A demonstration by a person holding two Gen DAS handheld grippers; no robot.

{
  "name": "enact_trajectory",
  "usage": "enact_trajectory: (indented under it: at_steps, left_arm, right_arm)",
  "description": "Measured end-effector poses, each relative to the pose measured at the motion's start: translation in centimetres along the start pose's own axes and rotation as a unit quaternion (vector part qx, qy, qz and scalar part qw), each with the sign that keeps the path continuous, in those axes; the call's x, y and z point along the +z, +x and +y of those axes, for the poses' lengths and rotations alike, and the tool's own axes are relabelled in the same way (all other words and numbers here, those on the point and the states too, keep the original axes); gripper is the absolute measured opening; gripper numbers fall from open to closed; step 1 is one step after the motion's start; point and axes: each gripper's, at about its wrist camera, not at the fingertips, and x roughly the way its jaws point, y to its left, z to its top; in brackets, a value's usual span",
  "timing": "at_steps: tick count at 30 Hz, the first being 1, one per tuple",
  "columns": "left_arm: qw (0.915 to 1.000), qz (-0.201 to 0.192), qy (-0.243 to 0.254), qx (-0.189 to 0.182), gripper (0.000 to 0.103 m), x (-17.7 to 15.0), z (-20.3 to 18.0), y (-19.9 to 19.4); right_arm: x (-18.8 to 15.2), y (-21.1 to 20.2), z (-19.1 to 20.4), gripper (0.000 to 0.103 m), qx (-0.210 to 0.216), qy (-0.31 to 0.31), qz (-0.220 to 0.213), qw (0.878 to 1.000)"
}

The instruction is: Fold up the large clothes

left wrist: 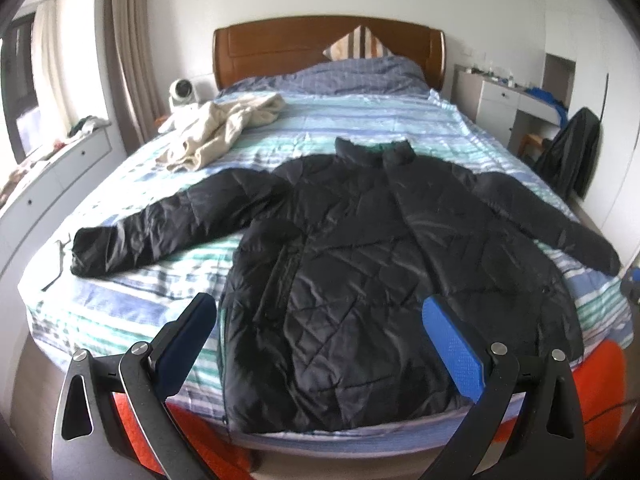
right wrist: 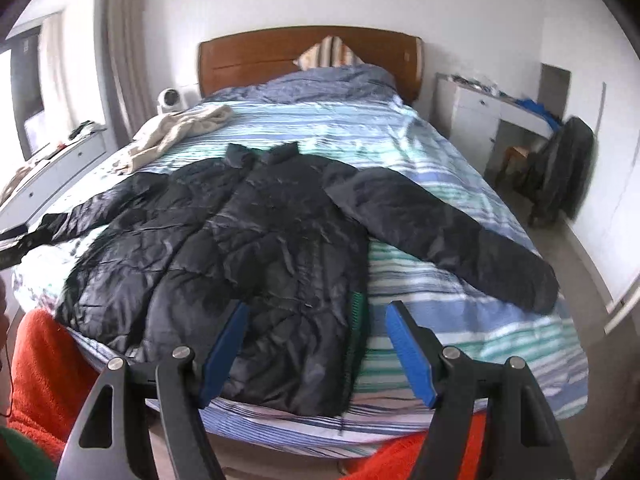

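Black jacket (left wrist: 360, 264) spread flat; left gripper (left wrist: 320, 320) and right gripper (right wrist: 316, 316) fingers apart; hem edge blurred.

Jacket (left wrist: 360, 260) flat on bed (left wrist: 400, 120) near my grippers, collar far, sleeves spread left and right. Crumpled garment (left wrist: 224, 128) far left; pillow (left wrist: 356, 46) against headboard (left wrist: 280, 48).
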Motion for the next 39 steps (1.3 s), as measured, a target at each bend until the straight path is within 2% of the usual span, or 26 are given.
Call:
enact_trajectory:
  at_steps: [2,6,9,12,13,16,18,20,23,25,26,28,29,30,31,33,35,36,37,39]
  left_arm:
    - [0.9999,0.01,0.006,0.006,0.102,-0.2,-0.1,0.3]
    - [1.0,0.007,0.004,0.006,0.102,0.0,-0.2,0.1]
    - [0.9998,0.016,0.009,0.004,0.102,0.0,-0.7,0.7]
    - [0.9998,0.013,0.016,0.007,0.102,0.3,-1.2,0.8]
    - [0.9998,0.013,0.015,0.004,0.102,0.4,-1.3,0.7]
    - [0.9998,0.014,0.013,-0.003,0.102,0.6,-1.7,0.7]
    - [0.9996,0.02,0.018,-0.002,0.102,0.6,-2.0,1.0]
    - [0.9994,0.021,0.025,0.006,0.102,0.6,-2.3,1.2]
    - [0.9992,0.022,0.029,0.014,0.102,0.6,-2.4,1.2]
    - [0.9993,0.023,0.025,0.013,0.102,0.5,-2.4,1.2]
    - [0.9993,0.025,0.024,0.013,0.102,0.5,-2.3,1.2]
    - [0.9993,0.026,0.023,0.017,0.102,0.5,-2.2,1.2]
    - [0.9992,0.025,0.023,0.019,0.102,0.5,-2.1,1.2]
    - [0.9992,0.023,0.022,0.022,0.102,0.4,-2.0,1.1]
    - [0.9992,0.022,0.021,0.025,0.102,0.3,-1.9,1.2]
    - [0.9989,0.031,0.02,0.029,0.102,0.2,-1.8,1.6]
    - [0.9986,0.041,0.018,0.029,0.102,0.0,-1.6,2.1]
    - [0.9986,0.041,0.018,0.029,0.102,-0.1,-1.6,2.1]
    - [0.9986,0.04,0.018,0.031,0.102,-0.2,-1.6,2.0]
    - [0.9985,0.037,0.02,0.034,0.102,-0.3,-1.5,1.8]
  right_arm:
    - [0.2,0.2,-1.0,0.073,-0.004,0.01,-0.001,1.0]
    - [0.8,0.1,-4.0,0.073,-0.034,0.015,-0.034,0.999]
    - [0.4,1.9,-7.9,0.073,-0.065,0.024,-0.027,0.997]
    - [-0.3,3.4,-13.1,0.073,-0.076,0.091,-0.013,0.993]
    - [-0.8,4.0,-15.8,0.073,-0.063,0.145,-0.01,0.987]
    - [-2.6,6.0,-21.4,0.073,-0.028,0.266,-0.015,0.963]
    - [-3.8,8.1,-24.0,0.073,-0.022,0.326,0.004,0.945]
    - [-4.5,9.7,-25.3,0.073,-0.012,0.361,0.005,0.932]
    - [-5.1,12.1,-27.6,0.073,-0.001,0.422,-0.009,0.907]
    - [-5.8,14.1,-29.6,0.073,0.005,0.477,-0.009,0.879]
    - [-6.3,15.1,-30.7,0.073,-0.003,0.51,-0.005,0.86]
    - [-7.0,16.0,-32.4,0.073,-0.013,0.558,-0.015,0.829]
    - [-7.2,16.1,-32.9,0.073,-0.02,0.572,-0.02,0.82]
    - [-7.4,16.2,-33.6,0.073,-0.027,0.597,-0.033,0.801]
    - [-7.6,16.3,-34.0,0.073,-0.03,0.614,-0.042,0.788]
    - [-7.8,16.9,-34.5,0.072,-0.035,0.637,-0.045,0.769]
    - [-7.6,17.3,-34.6,0.055,-0.058,0.64,-0.034,0.765]
    - [-7.6,17.4,-34.6,0.036,-0.068,0.637,-0.029,0.767]
    - [-7.5,17.4,-34.5,0.025,-0.077,0.633,-0.029,0.77]
    - [-7.1,16.9,-34.2,0.015,-0.086,0.618,-0.039,0.78]
